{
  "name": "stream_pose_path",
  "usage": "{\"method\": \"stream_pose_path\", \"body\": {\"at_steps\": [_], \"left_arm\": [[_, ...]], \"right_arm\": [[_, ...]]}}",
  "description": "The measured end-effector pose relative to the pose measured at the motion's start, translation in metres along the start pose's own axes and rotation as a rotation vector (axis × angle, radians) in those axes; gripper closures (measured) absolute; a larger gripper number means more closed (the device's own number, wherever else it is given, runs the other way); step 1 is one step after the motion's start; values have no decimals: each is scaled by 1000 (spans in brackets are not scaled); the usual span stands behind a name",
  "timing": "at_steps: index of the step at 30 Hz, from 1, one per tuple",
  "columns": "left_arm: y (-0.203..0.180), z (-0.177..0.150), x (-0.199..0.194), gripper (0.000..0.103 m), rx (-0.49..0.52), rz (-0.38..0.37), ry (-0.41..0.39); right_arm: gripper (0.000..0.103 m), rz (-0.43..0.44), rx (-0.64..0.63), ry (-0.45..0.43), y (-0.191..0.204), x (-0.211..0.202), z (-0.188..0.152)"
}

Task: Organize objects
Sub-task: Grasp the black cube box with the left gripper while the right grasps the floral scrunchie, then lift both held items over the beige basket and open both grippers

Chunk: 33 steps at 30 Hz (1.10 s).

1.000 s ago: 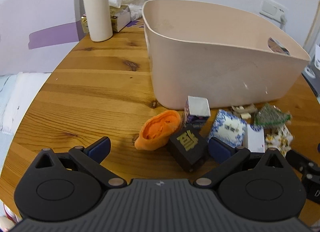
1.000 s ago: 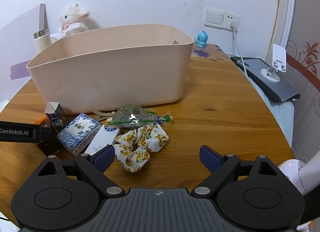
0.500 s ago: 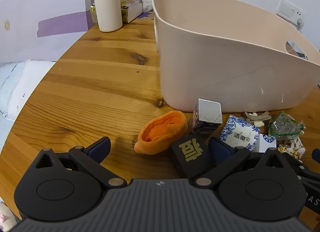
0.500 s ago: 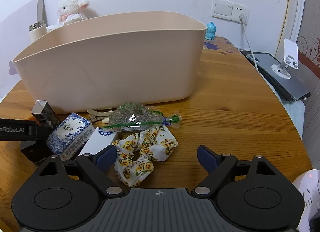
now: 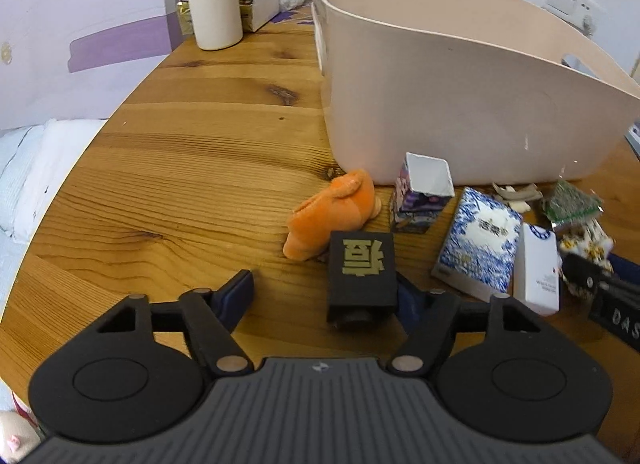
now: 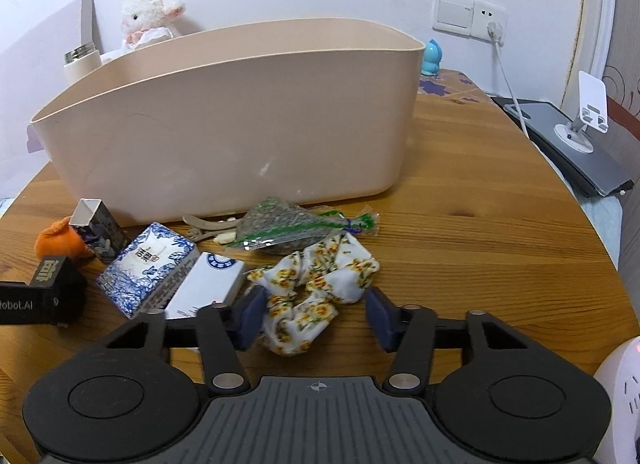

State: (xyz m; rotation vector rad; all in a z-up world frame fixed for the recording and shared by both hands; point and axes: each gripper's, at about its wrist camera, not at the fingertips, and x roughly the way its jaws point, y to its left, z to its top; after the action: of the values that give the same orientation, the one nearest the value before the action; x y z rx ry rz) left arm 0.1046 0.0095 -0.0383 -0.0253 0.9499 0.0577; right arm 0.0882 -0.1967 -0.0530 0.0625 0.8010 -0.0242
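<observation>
A black box with a gold character (image 5: 362,270) lies on the wooden table, against the right finger of my open left gripper (image 5: 326,292); the left finger stands clear of it. An orange plush toy (image 5: 332,214) lies just beyond it. My right gripper (image 6: 316,318) is open, its fingers on either side of a floral scrunchie (image 6: 316,284). A large beige bin (image 6: 240,120) stands behind the clutter. A blue-and-white tissue pack (image 6: 150,264), a white box (image 6: 208,290), a small open carton (image 6: 98,226) and a clear bag of green bits (image 6: 288,224) lie between.
A white flask (image 5: 212,0) and small boxes stand at the table's far left corner, with a plush lamb (image 6: 150,18) behind the bin. A laptop with a phone stand (image 6: 576,136) lies at the right. A wall socket with a cable (image 6: 494,28) is behind.
Both grippers have moved forward and down. The black box now sits between the left fingers, the orange toy has rolled over, and the right fingers have narrowed around the scrunchie.
</observation>
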Motion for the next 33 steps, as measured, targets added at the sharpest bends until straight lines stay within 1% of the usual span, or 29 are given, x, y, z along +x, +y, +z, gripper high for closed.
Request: {"method": "stream_pose_path", "body": {"at_steps": [1,2,3,4,5,6,8,11,15,19,23,27,33], "left_arm": [[0,-1,-1,36,11,-12,-1],[0,-3,-4,43,23,-26,-4],[-1,-4,-5,51,32,-37,-8],[-1,-6,-7,55,38,-45,-11],[-1,-7,-8,65,42,-49,-14],[-1,-8,-10,68,47,-53,-16],[1,-8,-9,69,51,-68,-16],[5,-9,-10,69,50,-90,-12],[6,-14,-20,69,73,-123,-21],[7,-14,-38,69,79,-163,-50],[10,-10,-57,69,82,-171,-106],[8,-1,-75,69,94,-194,-160],[-2,28,-102,69,129,-206,-283]], "right_arm": [[64,1,3,-1,0,-1,0],[72,3,7,-3,0,-1,0],[75,6,9,-4,0,-2,0],[79,10,11,-5,0,-3,-1],[84,14,14,-6,0,-4,-2],[86,21,18,-8,0,-5,-4],[91,28,21,-10,0,-8,-6],[94,31,22,-14,0,-13,-9],[94,34,37,-26,-5,-25,-13],[94,36,44,-66,-8,-45,-11],[94,39,45,-120,-9,-67,-6],[94,50,52,-180,-12,-88,5],[94,44,41,-266,-17,-103,34]]}}
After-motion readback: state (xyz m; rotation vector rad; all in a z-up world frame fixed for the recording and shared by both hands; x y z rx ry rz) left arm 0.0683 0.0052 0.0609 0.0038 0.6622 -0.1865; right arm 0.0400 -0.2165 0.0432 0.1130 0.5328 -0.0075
